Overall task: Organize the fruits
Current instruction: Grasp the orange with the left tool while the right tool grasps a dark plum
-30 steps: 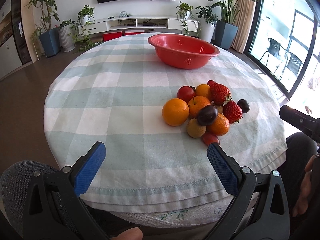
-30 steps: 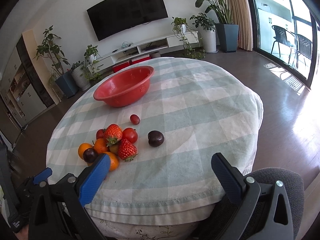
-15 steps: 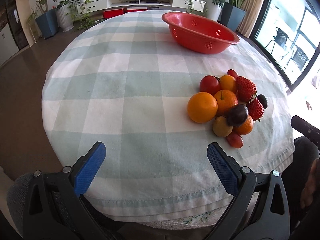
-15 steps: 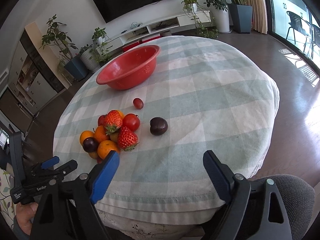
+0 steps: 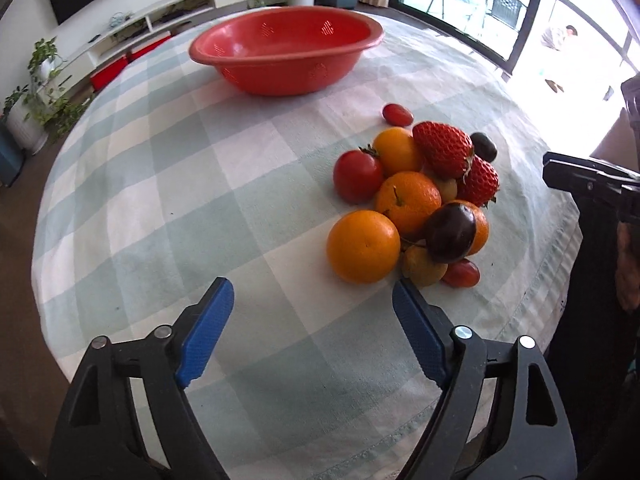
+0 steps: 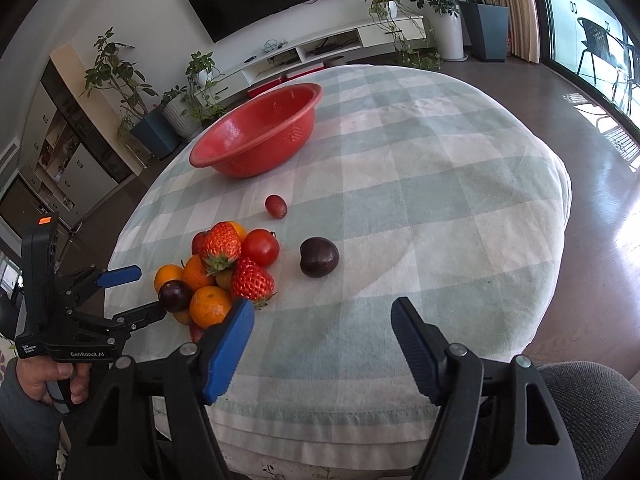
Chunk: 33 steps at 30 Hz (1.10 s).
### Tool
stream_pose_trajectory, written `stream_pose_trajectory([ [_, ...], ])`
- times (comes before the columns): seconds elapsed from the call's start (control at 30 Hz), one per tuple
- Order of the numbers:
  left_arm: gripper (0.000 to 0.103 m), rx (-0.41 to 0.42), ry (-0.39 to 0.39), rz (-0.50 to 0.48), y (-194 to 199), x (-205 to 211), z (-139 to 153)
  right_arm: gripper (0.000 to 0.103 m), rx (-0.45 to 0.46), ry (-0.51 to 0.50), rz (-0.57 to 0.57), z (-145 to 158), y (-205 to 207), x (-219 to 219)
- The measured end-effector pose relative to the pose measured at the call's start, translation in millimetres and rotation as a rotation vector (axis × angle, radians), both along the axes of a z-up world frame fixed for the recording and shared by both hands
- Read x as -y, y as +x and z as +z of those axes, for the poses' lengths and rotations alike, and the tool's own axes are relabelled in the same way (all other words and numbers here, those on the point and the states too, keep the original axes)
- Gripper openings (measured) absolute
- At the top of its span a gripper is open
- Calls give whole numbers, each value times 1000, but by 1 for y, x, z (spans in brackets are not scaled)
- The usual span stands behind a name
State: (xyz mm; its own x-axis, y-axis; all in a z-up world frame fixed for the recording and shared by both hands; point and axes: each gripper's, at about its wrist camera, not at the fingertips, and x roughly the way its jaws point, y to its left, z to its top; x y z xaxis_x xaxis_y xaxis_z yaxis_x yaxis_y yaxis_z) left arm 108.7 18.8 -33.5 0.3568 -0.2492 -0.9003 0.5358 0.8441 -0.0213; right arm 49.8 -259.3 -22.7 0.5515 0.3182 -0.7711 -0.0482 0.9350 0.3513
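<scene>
Both claws were spread wide and held nothing. Left claw hovered low just short of the fruit pile near the table's edge, nearest the big orange. No fruit was in the red bowl beyond; picking seemed about to start, requiring a forward reach. Right claw hung beside the pile, near a lone plum.

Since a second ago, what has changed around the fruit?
The left gripper has moved forward over the table toward the fruit pile; the right gripper edged closer too. Both remain open, holding nothing. Fruit and red bowl stayed put.
</scene>
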Motion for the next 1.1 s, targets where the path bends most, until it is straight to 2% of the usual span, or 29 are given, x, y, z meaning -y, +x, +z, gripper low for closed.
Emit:
stream_pose_trajectory([
  [0.03, 70, -30, -17, -12, 5, -1, -5, 74, -3, 4, -1, -1, 0, 0],
  [0.1, 69, -31, -42, -39, 9, -1, -6, 74, -7, 7, -2, -2, 2, 0],
  [0.13, 65, -33, -54, -68, 10, 1, -5, 74, -8, 8, 0, -3, 2, 0],
  [0.3, 61, 7, -24, -153, 15, 12, -4, 74, -13, 2, 13, -5, 3, -2],
  [0.43, 39, -12, -56, -219, 18, 18, -2, 74, -18, 1, 15, -6, 6, -2],
  [0.47, 38, -9, -55, -242, 16, 21, -1, 74, -20, 1, 17, -6, 7, -2],
  [0.6, 38, 9, -25, -284, 17, 24, -1, 74, -30, 1, 33, -7, 10, -4],
  [0.77, 38, 27, -69, -283, 24, 23, 5, 74, -41, -5, 54, -8, 14, -7],
  [0.9, 36, 4, -57, -295, 23, 26, -2, 74, -55, -5, 67, -9, 21, -8],
  [1.1, 36, -4, -82, -240, 23, 22, -3, 74, -51, -98, 122, -2, 33, -13],
])
